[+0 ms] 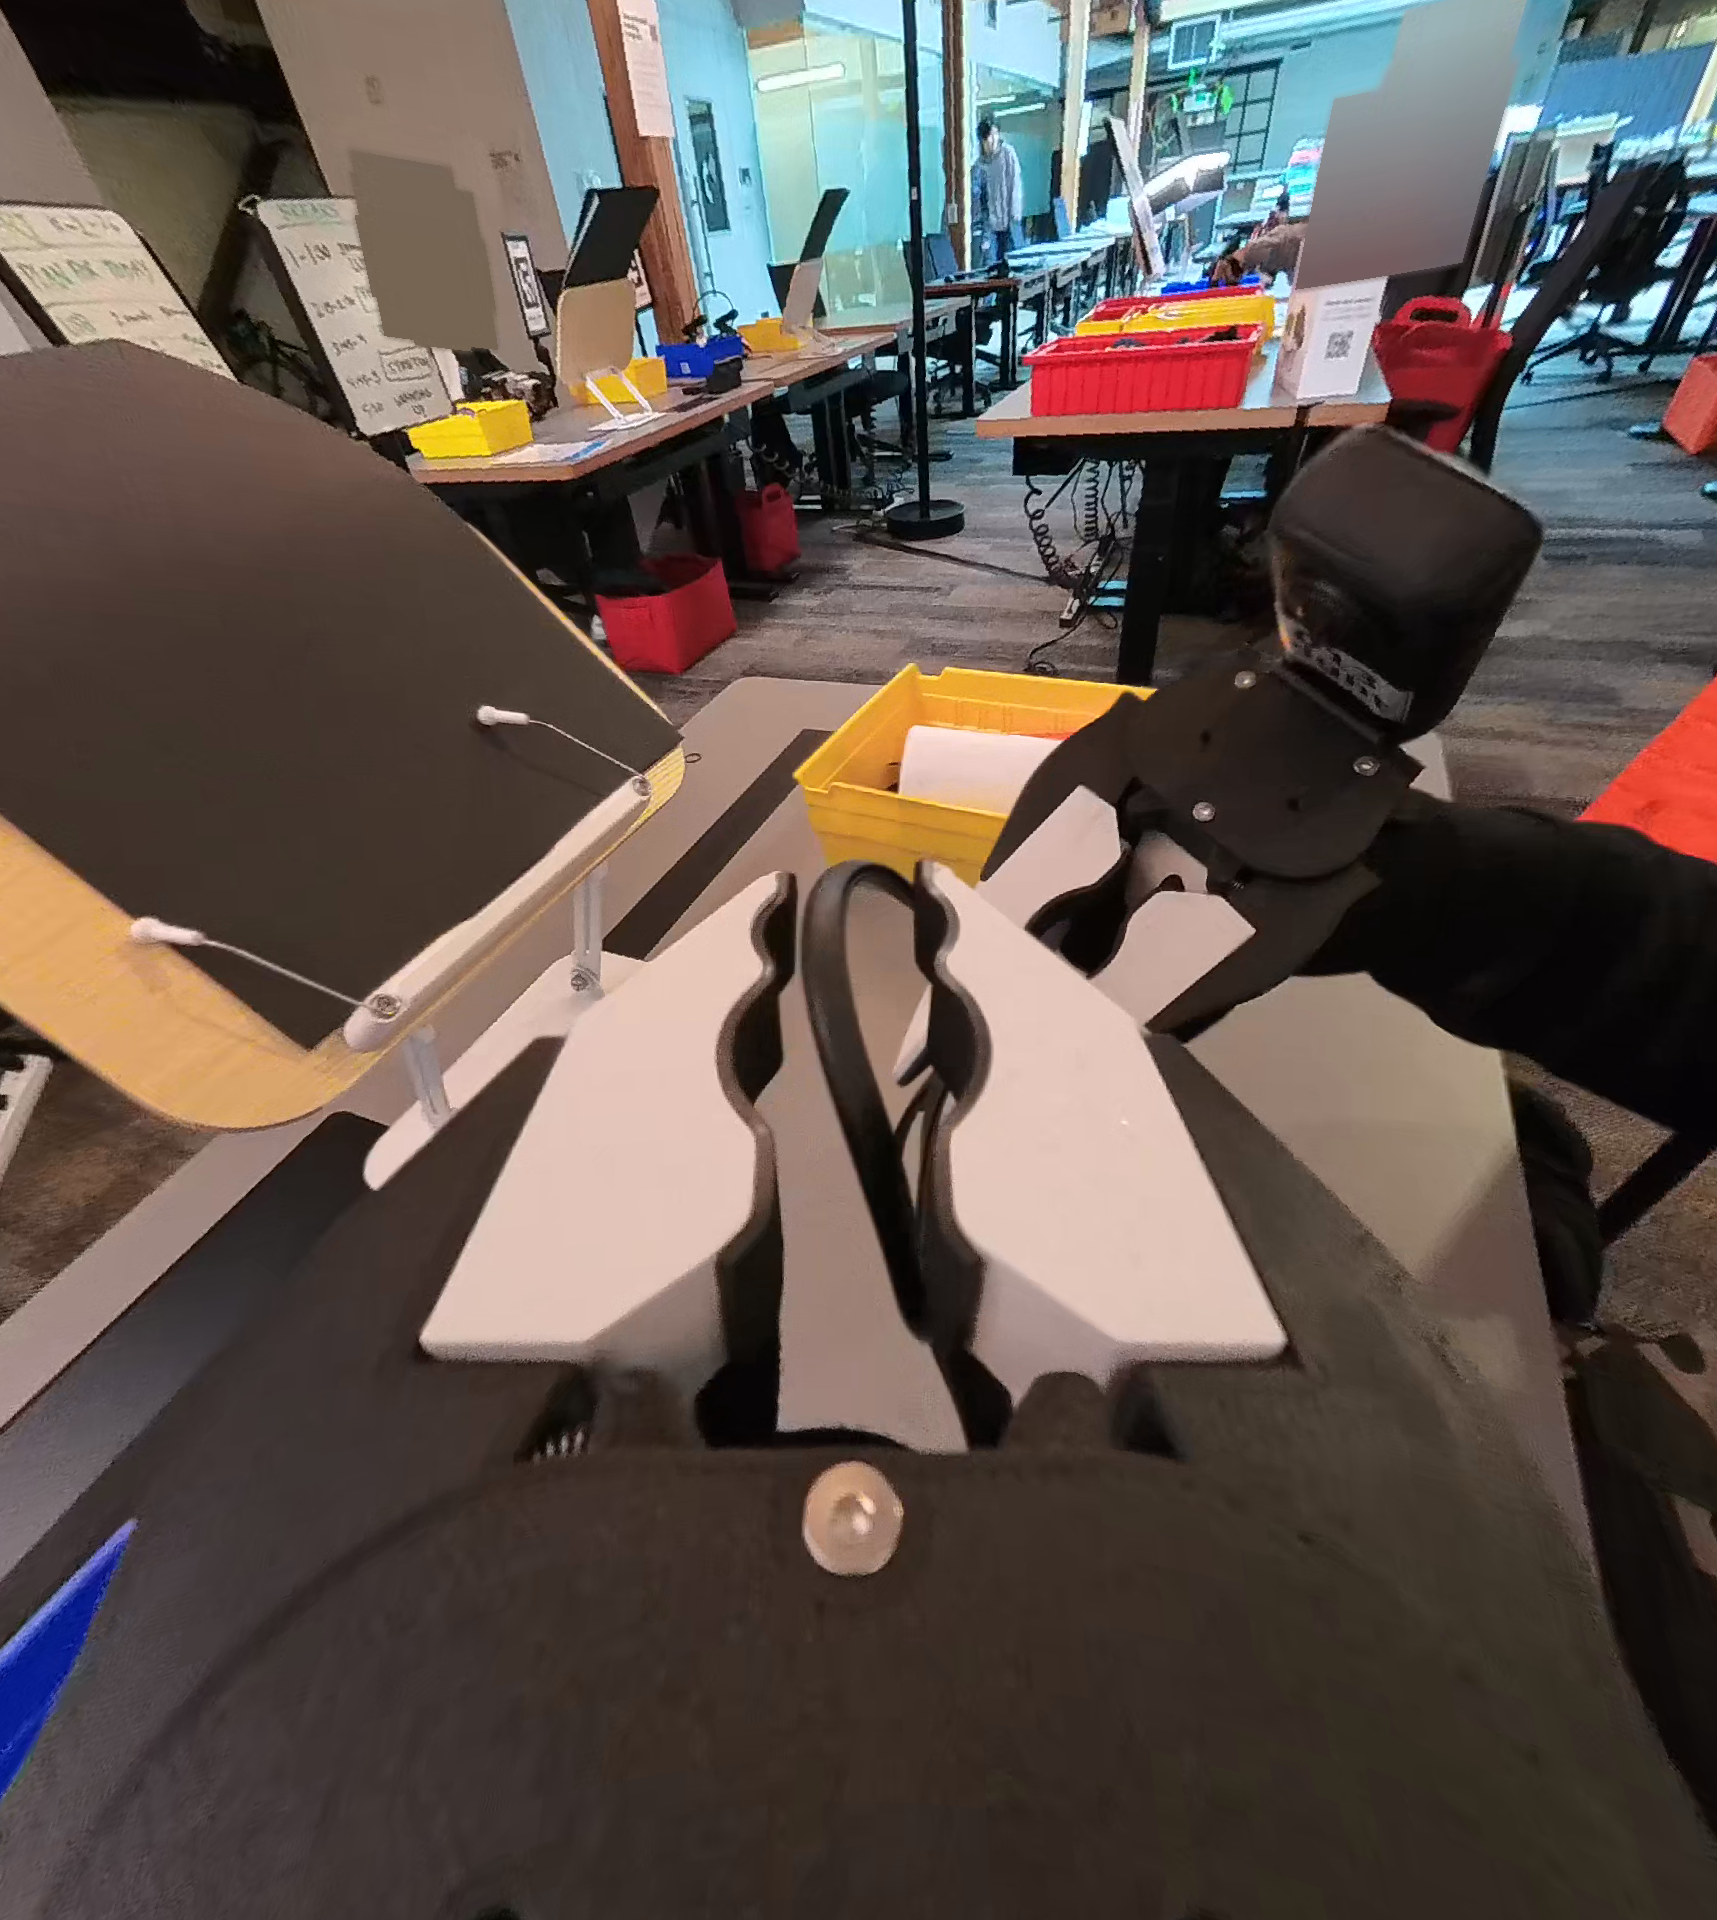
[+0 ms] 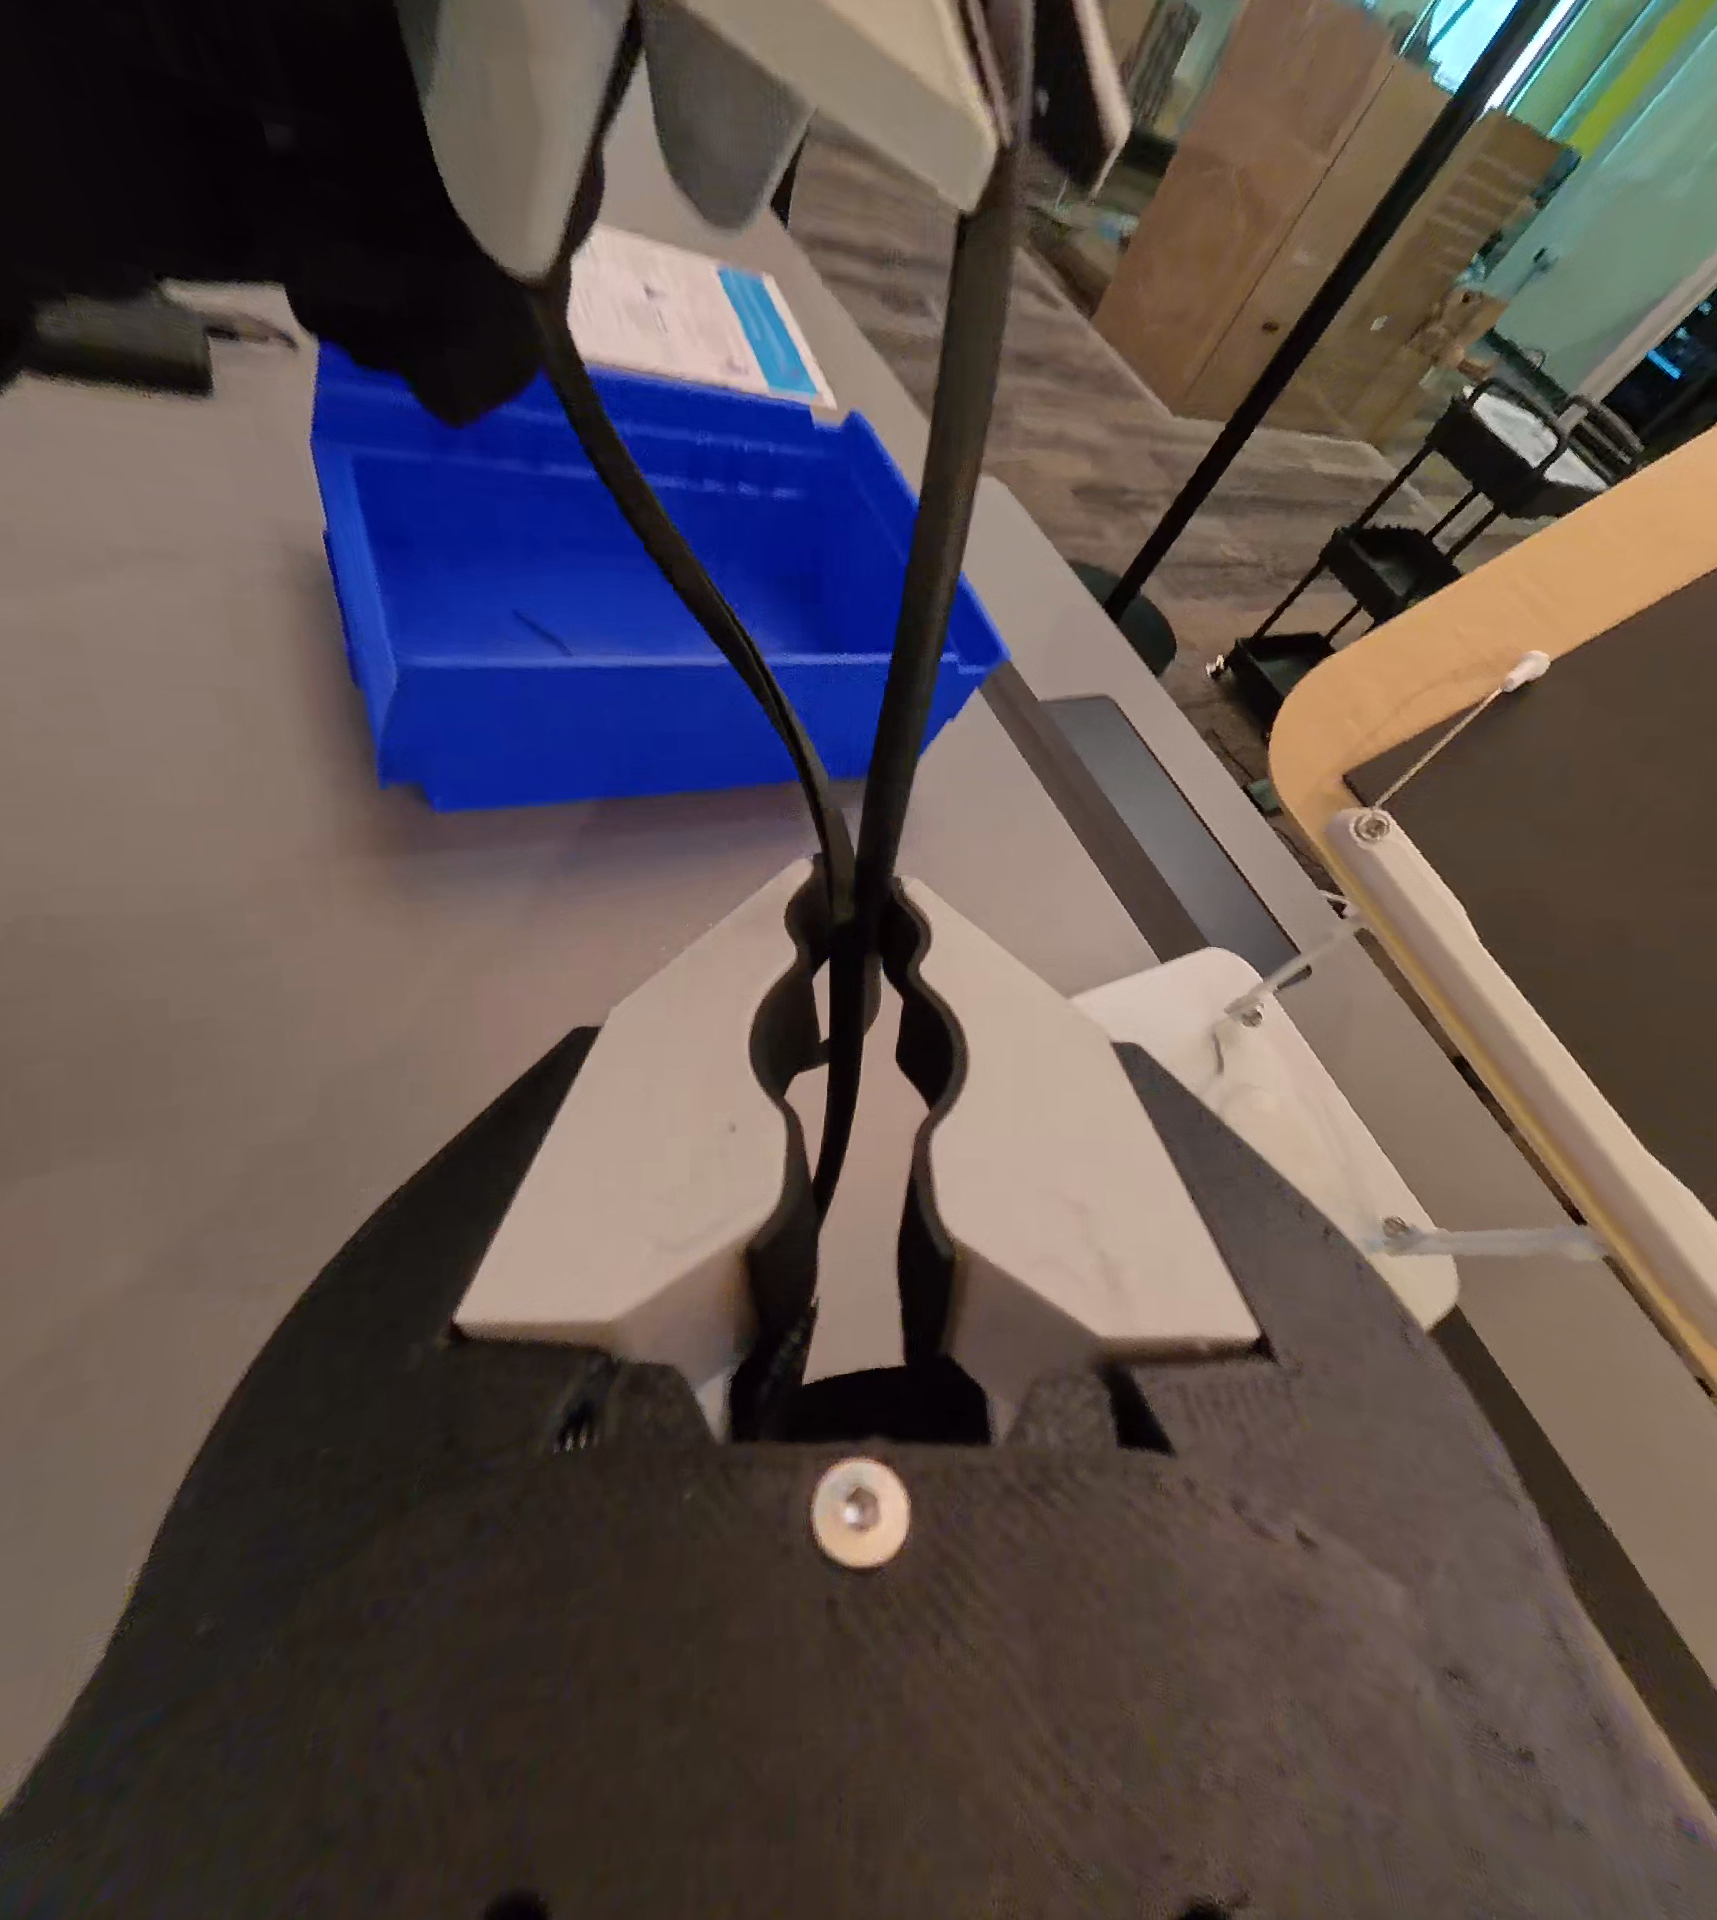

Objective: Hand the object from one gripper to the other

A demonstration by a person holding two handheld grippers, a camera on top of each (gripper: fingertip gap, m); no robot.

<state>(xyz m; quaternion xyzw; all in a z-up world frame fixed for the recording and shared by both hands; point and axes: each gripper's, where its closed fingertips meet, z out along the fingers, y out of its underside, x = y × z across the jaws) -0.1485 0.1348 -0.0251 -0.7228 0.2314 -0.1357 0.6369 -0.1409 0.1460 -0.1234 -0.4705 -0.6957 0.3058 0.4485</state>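
- Right gripper (image 2: 849,914): held low over the grey table (image 2: 158,935); jaws clamped on two runs of the black cable (image 2: 927,582) at the fingertips.
- Left gripper (image 1: 854,883): raised and angled toward the right unit; jaws narrowly apart around a cable loop, which lies against the right finger; grip cannot be confirmed.
- Left wrist view only: yellow bin (image 1: 875,800), with a white roll (image 1: 968,764) inside, beyond the fingertips.
- Right wrist view only: blue bin (image 2: 625,623) on the table, behind the cable.

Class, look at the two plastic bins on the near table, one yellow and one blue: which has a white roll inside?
The yellow bin, seen past the left tongs, holds the white roll. The blue bin looks empty.
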